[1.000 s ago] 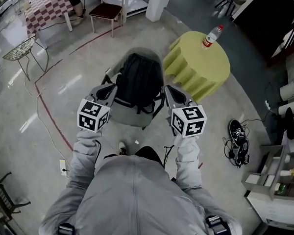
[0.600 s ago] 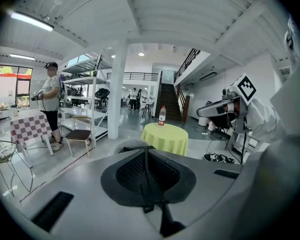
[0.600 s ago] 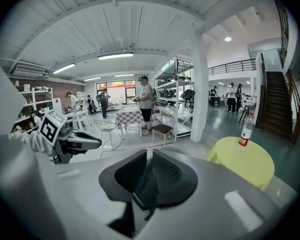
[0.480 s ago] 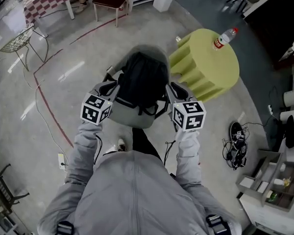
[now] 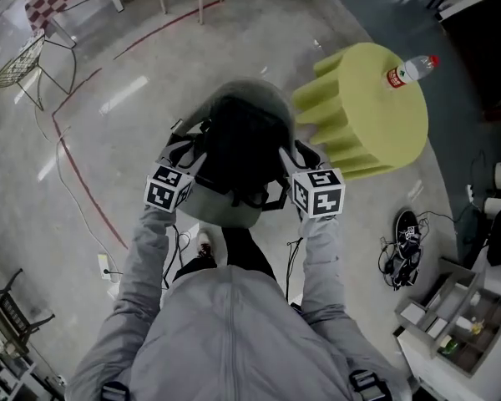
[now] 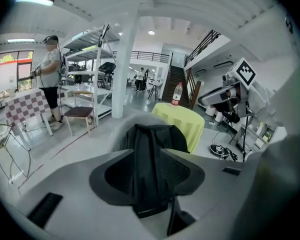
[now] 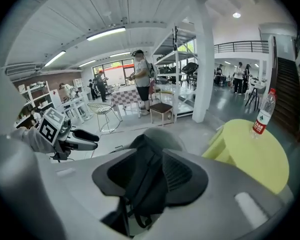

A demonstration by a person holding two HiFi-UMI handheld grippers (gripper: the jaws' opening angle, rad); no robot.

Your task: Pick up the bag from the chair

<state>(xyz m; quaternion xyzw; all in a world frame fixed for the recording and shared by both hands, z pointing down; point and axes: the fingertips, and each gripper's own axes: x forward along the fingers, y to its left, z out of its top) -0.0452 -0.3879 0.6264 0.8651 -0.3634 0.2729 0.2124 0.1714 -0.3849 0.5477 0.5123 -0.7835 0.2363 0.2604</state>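
Note:
A black backpack (image 5: 242, 144) rests on a round grey chair (image 5: 230, 214) just in front of me. In the head view my left gripper (image 5: 187, 147) sits at the bag's left side and my right gripper (image 5: 294, 154) at its right side, both close against it. The left gripper view shows the bag (image 6: 152, 149) straight ahead, its black fabric lying in the gap between the spread jaws. The right gripper view shows the bag (image 7: 142, 171) and a strap in the same way between its parted jaws. Both grippers are open.
A yellow-draped round table (image 5: 376, 111) with a water bottle (image 5: 409, 69) stands right of the chair. Shoes and cables (image 5: 405, 232) lie on the floor at right. A wire chair (image 5: 17, 57) is at far left, a shelf unit (image 5: 459, 324) at lower right.
Both grippers have moved forward from the chair's near edge to flank the bag. The camera has come closer over the chair.

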